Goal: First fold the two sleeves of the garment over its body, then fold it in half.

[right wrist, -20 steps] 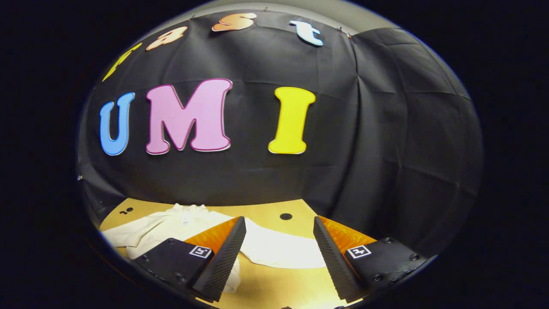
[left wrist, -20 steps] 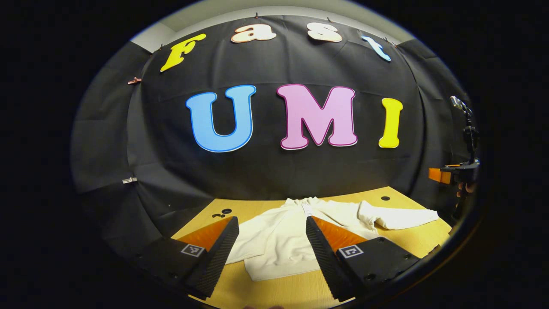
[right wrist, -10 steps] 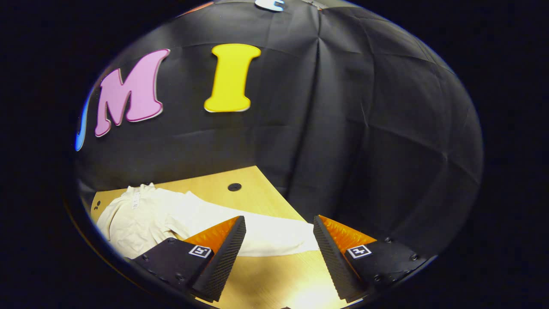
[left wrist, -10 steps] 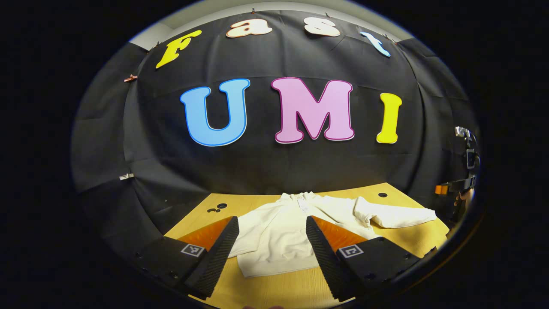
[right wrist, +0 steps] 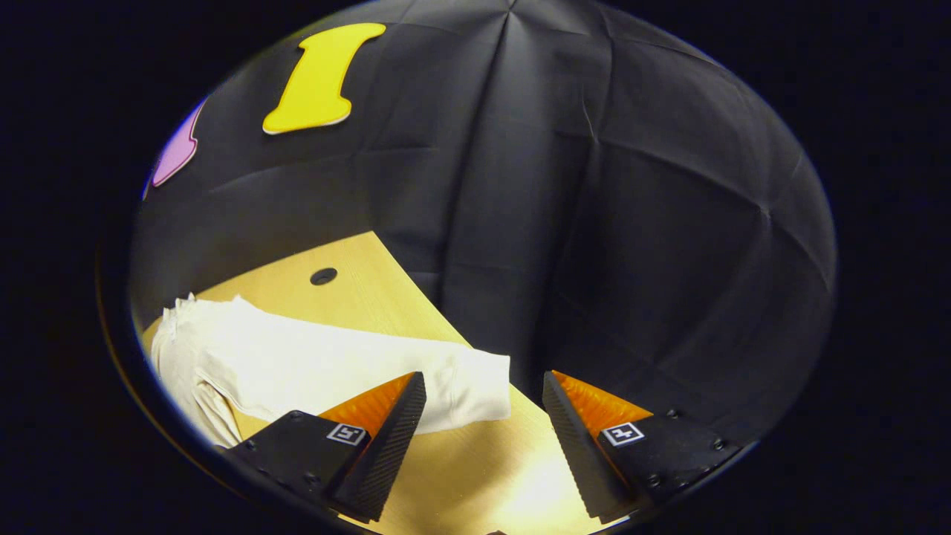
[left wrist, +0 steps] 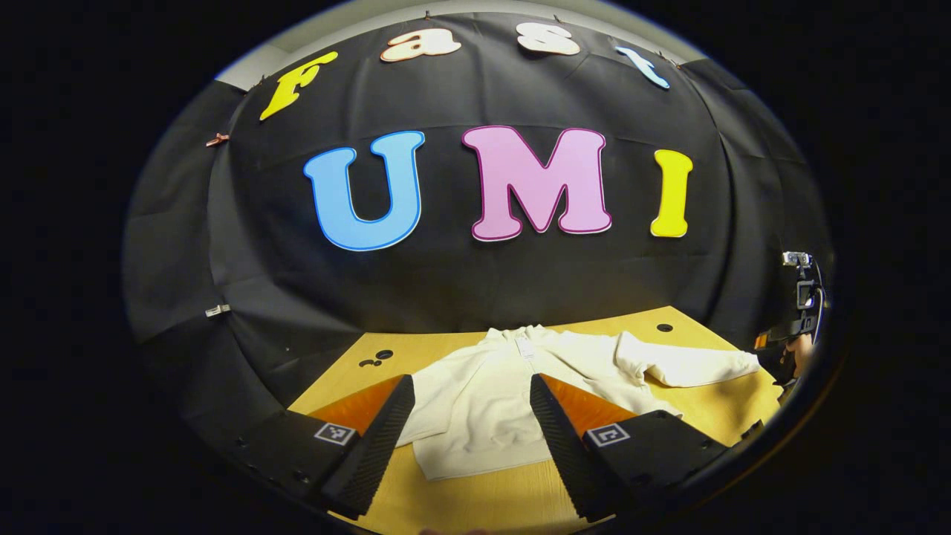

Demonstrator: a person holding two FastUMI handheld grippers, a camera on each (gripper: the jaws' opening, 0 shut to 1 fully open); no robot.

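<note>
Cream garment (left wrist: 483, 401) lies flat — one sleeve (right wrist: 356, 364) stretched sideways, unfolded, cuff at the table's edge.

Garment (right wrist: 223, 364): body cut off at left edge. Right hand-held gripper (left wrist: 799, 312): distant, finger gap indiscernible in left gripper view.

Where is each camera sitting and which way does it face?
Left gripper view: rides the left claw, facing the booth wall across the wooden table; its open fingers frame the cream long-sleeved garment; the right claw hangs far right.
Right gripper view: rides the right claw, aimed at the outstretched sleeve.
Shared: garment and table.
</note>
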